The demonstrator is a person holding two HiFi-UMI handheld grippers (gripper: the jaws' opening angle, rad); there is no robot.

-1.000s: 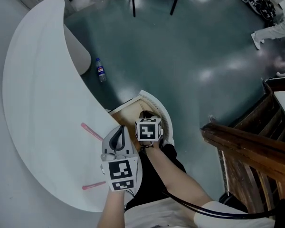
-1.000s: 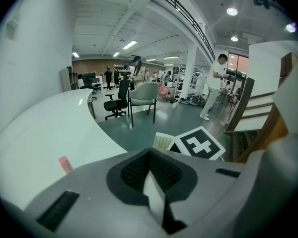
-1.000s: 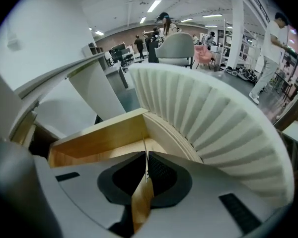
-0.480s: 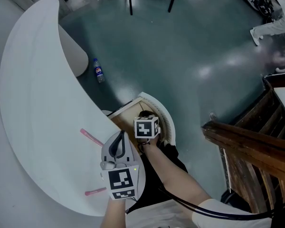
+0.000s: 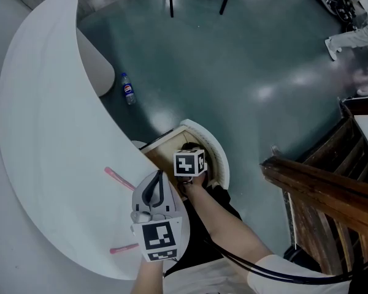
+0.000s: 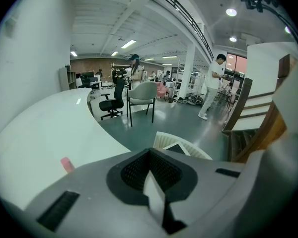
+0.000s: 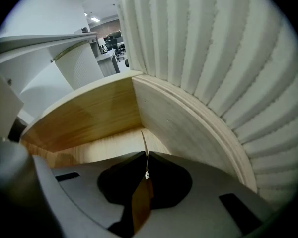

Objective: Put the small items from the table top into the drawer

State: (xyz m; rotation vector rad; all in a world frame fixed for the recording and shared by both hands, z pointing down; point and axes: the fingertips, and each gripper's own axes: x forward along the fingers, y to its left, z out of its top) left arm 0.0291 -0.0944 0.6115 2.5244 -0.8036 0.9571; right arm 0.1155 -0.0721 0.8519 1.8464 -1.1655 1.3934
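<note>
the right gripper (image 7: 145, 155) sits low in the drawer (image 5: 216, 155) by its curved front wall, jaws nearly shut on a thin sliver (image 7: 143, 139), so open them gently near the floor; the left gripper (image 6: 149, 152), closed and empty, hovers at the near edge of the worktop (image 5: 49, 164) beside a pink stick (image 5: 118, 177).

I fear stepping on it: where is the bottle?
In the head view, upper left, the bottle sits on the floor beside the white table.
</note>
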